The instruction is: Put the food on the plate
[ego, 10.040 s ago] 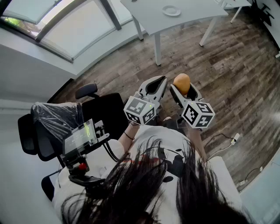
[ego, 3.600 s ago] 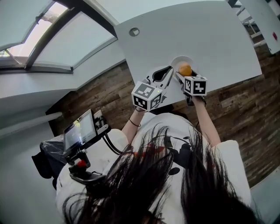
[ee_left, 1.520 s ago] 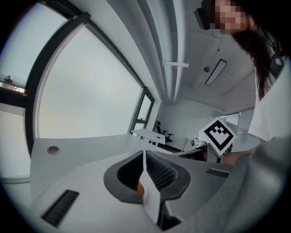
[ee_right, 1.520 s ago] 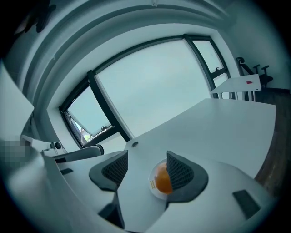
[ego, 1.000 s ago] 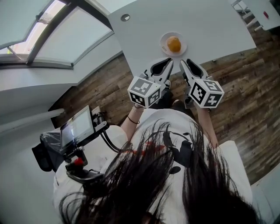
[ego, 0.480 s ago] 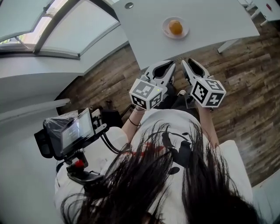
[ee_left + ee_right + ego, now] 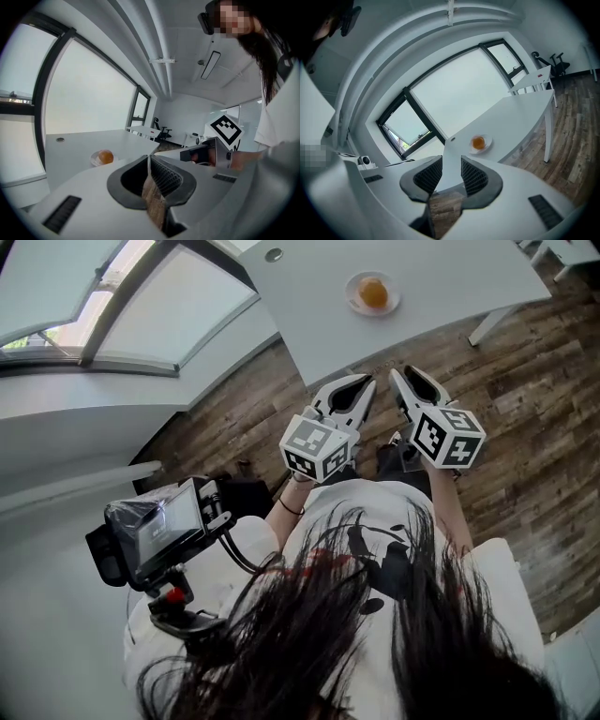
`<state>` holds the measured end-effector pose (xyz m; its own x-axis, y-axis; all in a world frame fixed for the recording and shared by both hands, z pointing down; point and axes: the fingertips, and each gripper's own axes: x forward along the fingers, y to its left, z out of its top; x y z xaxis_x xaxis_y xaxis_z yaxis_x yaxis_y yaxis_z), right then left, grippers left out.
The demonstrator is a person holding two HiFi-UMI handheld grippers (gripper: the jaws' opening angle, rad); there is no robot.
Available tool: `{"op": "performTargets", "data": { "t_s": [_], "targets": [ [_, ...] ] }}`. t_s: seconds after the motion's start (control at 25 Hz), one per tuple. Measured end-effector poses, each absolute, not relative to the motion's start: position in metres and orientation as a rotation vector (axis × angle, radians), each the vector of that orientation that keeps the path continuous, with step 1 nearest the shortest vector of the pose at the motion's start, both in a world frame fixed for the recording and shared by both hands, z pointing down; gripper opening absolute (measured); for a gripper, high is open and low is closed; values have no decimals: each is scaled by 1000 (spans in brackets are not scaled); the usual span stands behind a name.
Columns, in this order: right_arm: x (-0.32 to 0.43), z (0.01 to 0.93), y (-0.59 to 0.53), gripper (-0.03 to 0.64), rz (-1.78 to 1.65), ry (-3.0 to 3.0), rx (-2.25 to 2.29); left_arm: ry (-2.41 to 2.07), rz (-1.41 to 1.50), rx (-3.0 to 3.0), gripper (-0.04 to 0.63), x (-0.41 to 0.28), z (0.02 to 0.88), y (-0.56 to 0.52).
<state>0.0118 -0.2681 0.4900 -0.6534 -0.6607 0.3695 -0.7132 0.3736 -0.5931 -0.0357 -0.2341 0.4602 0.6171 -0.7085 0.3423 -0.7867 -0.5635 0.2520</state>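
White table (image 7: 450,273) over wood floor (image 7: 525,437): orange food (image 7: 373,292) on 1 plate (image 7: 352,285) near its front edge. Left gripper (image 7: 364,382) and right gripper (image 7: 399,374) closed, empty.

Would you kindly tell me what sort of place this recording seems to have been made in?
Most likely an office or meeting room: plain white tables, a black office chair in the background, and large dark-framed windows, with a wood-plank floor.
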Motion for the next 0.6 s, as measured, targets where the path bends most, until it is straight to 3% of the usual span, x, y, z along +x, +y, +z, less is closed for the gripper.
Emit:
{"op": "performTargets", "data": {
  "t_s": [0.6],
  "targets": [
    [17,498,-260,132,1248,-2512,1311,-1181,304,2451,6,-36,466,-229]
  ]
}}
